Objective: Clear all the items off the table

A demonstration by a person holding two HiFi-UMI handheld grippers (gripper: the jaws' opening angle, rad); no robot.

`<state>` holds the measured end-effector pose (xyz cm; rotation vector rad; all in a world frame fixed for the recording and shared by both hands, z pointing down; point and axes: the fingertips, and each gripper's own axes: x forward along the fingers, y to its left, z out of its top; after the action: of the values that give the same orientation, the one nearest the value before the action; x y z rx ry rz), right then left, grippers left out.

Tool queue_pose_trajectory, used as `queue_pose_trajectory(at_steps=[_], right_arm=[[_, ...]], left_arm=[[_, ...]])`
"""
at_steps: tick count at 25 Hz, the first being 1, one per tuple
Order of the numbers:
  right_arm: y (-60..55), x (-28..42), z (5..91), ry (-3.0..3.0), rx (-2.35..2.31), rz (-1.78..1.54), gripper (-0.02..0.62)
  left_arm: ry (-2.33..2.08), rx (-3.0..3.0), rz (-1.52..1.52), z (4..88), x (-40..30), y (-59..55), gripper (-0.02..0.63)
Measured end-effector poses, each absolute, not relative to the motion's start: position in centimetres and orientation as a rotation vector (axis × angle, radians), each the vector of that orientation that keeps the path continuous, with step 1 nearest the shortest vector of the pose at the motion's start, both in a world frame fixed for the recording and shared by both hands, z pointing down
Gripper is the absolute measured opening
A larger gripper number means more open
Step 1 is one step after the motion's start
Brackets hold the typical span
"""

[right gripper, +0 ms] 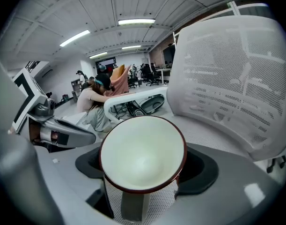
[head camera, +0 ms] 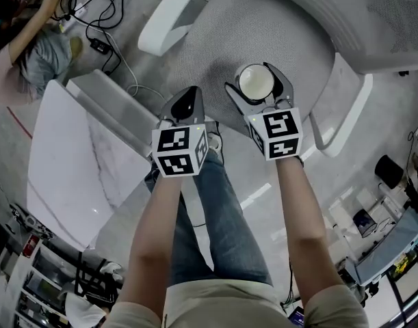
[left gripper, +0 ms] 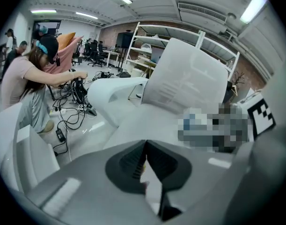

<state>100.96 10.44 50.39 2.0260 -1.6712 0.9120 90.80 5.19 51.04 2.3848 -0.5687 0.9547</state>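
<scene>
Cup [right gripper: 142, 153], pinched by the right tongs [head camera: 258, 82], should be carried level over the chair seat [head camera: 263, 26]; left tongs [head camera: 185, 96] are pressed together.

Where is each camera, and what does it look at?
Head view: on the head, looking down at the chair; shows arms, legs, left gripper, right gripper.
Left gripper view: on that gripper, facing the chair past shut jaws.
Right gripper view: on that gripper, facing the chair back; jaws hold a cup.
Shared: all three see the chair.
</scene>
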Motion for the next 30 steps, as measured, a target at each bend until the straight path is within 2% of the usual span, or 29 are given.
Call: queue_pose_trajectory(at_steps=[15,30], right_arm=[[12.1,107.8,54.8,-1.582,2.059,0.923,0.414],[11.8,109.3,56.9,-1.575,2.081,0.952,0.414]], left_arm=[[-0.459,2.402,0.992,54.4,96.3,6.6,0.009],[-0.431,2.411,1.007,55.9,97.0,6.8,0.009]])
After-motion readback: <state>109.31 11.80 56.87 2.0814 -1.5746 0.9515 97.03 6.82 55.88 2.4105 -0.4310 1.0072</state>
